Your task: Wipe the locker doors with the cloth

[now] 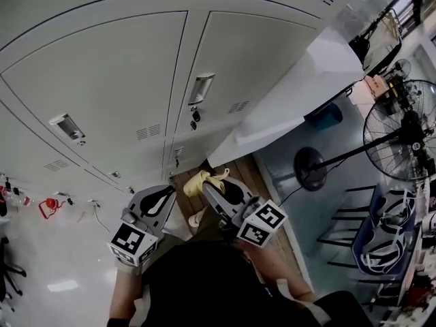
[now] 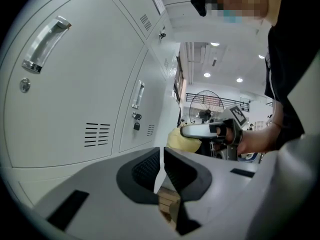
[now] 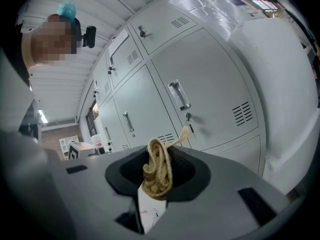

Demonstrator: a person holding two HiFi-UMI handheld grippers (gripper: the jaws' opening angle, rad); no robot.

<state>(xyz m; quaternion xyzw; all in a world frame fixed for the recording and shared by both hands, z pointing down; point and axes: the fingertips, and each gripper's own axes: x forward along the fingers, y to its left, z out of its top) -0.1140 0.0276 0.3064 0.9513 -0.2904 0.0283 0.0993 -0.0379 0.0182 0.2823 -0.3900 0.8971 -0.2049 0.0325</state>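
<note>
Head view, leftmost first: the grey locker doors [image 1: 102,73] fill the upper frame. Below them the left hand-held gripper [image 1: 162,197] has its jaws drawn together on nothing, which the left gripper view confirms. Just to its right, the right hand-held gripper [image 1: 210,193] is clenched on the yellow cloth [image 1: 203,181]. The cloth is bunched into a narrow wad that sticks out past the jaw tips, near the lower doors but seemingly not pressed to them.

Judging from this, the main risk is the wad itself. It offers little wiping face, so a stroke at a shallow angle could bring the hard jaw tips onto the painted metal and scrape it. Dragging could also tug the cloth out of the grip. A door handle [image 1: 201,88] and the small lock [image 1: 195,116] under it project enough to snag the loose tail. Far right, a standing fan [image 1: 402,131] sits well apart.
</note>
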